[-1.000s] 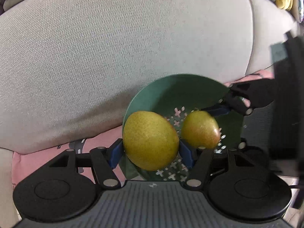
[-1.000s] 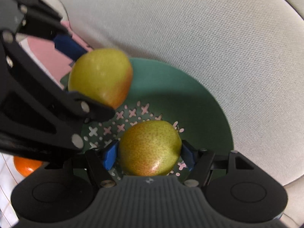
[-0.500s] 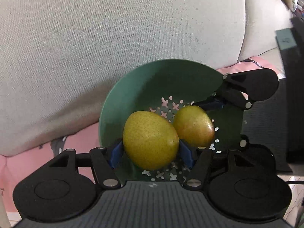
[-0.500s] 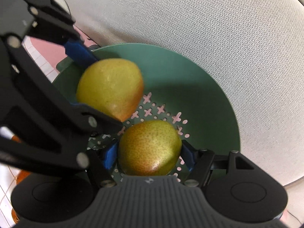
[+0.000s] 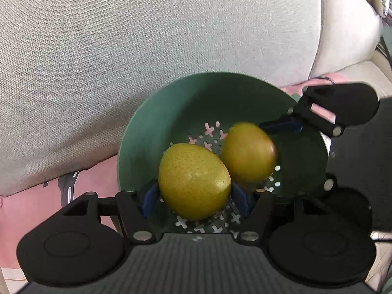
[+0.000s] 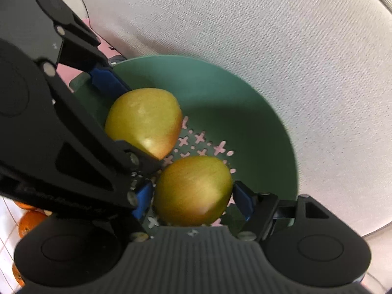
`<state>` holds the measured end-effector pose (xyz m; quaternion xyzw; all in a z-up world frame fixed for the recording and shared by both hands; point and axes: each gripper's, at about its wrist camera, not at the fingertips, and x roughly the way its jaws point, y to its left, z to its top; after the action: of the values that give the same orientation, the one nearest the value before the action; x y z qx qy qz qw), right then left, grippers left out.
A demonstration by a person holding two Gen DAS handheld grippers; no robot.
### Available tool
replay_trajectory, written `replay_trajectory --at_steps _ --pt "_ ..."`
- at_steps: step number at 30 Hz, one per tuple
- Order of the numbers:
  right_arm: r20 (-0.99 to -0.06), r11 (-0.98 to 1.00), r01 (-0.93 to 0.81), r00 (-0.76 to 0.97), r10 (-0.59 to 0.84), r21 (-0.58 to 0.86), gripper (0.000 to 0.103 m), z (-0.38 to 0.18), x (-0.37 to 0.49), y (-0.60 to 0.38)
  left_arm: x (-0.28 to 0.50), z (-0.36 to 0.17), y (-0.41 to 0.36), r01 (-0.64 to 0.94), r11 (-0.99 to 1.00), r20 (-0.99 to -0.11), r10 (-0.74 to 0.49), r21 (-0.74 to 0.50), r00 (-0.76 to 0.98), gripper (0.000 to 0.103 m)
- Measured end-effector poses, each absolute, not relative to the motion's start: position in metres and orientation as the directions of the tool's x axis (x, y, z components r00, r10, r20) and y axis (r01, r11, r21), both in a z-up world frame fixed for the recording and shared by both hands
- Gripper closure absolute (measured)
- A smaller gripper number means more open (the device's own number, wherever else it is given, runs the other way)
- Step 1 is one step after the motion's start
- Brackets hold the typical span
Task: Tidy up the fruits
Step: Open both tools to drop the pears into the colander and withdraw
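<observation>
Blue pads of my left gripper [image 5: 194, 197] clasp a speckled yellow-green pear [image 5: 193, 181] on both its sides, low over the perforated floor of the green colander [image 5: 171, 112]. From the right wrist camera this same pear sits higher in the bowl, with one blue pad [image 6: 107, 82] lying along its far side and the black linkage crossing its near edge.

My right gripper [image 6: 192, 202] has its jaws opening: the second pear [image 6: 193, 191], yellow with a reddish blush, is between them. I can see a sliver of gap on the right side between the pad and the fruit's skin; the left pad is close against it, and whether it touches I cannot tell. The fruit looks streaked with blur. It lies over the cross-shaped holes at the colander's bottom, just beside the first pear; from the left wrist camera the two look to be touching.

Beyond the bowl's rim, a pale woven sofa cushion [image 5: 147, 49] fills most of both views. Pink cloth [image 5: 29, 210] lies under the colander on the left. At the lower left edge of the right wrist view, a few oranges [image 6: 28, 221] rest on a white surface.
</observation>
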<state>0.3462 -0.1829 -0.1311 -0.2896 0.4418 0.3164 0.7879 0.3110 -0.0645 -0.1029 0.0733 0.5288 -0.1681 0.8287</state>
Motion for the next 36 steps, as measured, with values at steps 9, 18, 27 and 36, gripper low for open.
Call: replay_trajectory --at_steps 9,18,27,36 --pt "-0.862 0.673 -0.71 0.457 0.22 -0.205 0.024 -0.119 0.344 -0.196 0.313 -0.104 -0.07 0.334 0.942 -0.91 -0.169 -0.036 0.378 0.031" --pt "-0.834 0.683 -0.704 0.485 0.263 -0.194 0.012 -0.11 0.329 -0.2 0.307 -0.095 -0.076 0.296 0.955 -0.882 -0.13 0.012 0.453 0.031" --pt "-0.806 0.661 -0.696 0.546 0.23 -0.282 0.012 -0.097 0.3 -0.195 0.272 -0.051 -0.078 0.303 0.951 -0.83 -0.117 0.065 0.545 0.031" --pt "-0.763 0.767 -0.606 0.593 0.258 -0.211 0.012 -0.06 0.263 -0.211 0.213 -0.005 -0.061 0.246 0.965 -0.77 -0.084 0.097 0.633 0.03"
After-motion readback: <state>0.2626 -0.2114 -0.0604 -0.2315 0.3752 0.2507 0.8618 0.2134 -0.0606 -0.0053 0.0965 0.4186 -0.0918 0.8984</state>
